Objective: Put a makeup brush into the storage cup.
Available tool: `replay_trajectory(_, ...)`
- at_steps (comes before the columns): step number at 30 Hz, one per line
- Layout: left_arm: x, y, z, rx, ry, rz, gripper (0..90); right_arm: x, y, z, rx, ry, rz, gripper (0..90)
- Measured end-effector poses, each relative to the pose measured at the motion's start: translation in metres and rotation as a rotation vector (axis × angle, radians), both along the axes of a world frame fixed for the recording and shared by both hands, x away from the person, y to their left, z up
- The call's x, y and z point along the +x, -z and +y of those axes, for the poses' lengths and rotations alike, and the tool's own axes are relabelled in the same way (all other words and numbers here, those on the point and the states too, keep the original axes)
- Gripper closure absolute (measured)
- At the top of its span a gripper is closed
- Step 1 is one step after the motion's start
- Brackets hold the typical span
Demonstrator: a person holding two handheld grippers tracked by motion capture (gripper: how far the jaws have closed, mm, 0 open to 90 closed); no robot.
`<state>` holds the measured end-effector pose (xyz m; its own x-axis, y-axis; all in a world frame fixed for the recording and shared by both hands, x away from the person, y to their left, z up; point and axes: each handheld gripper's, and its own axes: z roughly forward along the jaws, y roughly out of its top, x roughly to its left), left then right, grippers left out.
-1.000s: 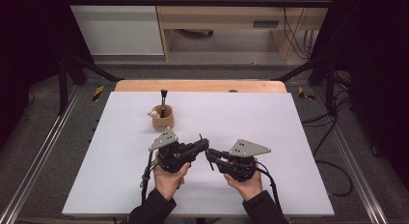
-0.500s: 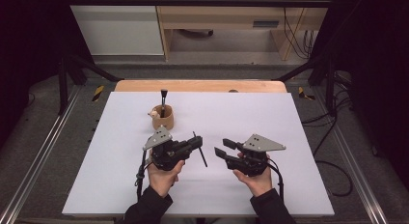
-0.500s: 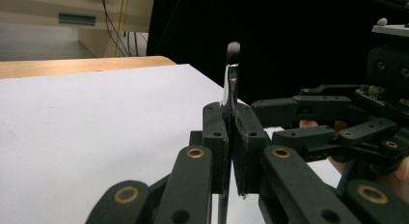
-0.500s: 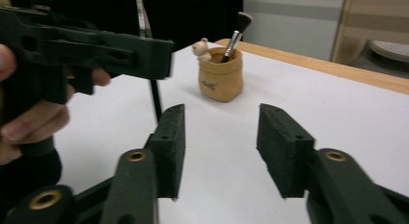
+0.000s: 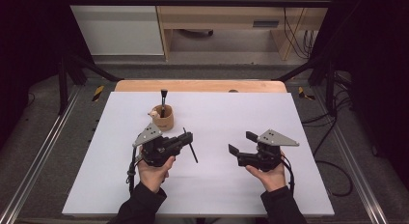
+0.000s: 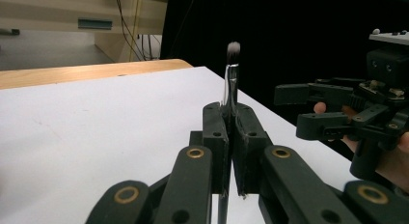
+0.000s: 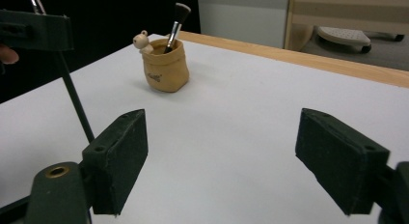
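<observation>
With the left gripper (image 5: 185,139) clamped on the thin brush (image 6: 232,74) (the right gripper (image 5: 239,144), jaws just opened, holds nothing), keep it upright toward the pot (image 5: 163,119), upper left of centre.

Even overhead light on the white table (image 5: 299,137), faint shadows, dark surroundings; soft overall, gripper views blurred w/ background out of focus.

- Tan pouch-shaped holder (image 5: 163,119) w/ small bear figure (image 7: 142,41) on rim, far-left part of white table (image 5: 289,185).
- Black-handled brush (image 7: 176,21) upright inside holder.
- Wooden strip (image 5: 200,86) along table's far edge.
</observation>
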<state>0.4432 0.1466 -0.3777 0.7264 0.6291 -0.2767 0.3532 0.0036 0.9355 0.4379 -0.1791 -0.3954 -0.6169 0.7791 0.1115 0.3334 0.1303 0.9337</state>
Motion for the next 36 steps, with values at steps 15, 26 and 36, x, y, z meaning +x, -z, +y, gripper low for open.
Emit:
replay_trajectory(15,0.006,-0.011,0.021,0.035,-0.042,-0.020,84.8,0.002,0.002,-0.016,-0.044,0.048,0.021,7.9)
replay_trajectory(26,0.009,-0.026,0.041,0.084,-0.093,-0.051,84.8,-0.002,0.007,-0.030,-0.049,0.061,0.035,7.3)
replay_trajectory(36,0.014,-0.037,0.045,0.133,-0.103,-0.074,84.8,-0.004,0.011,-0.039,-0.054,0.082,0.043,7.2)
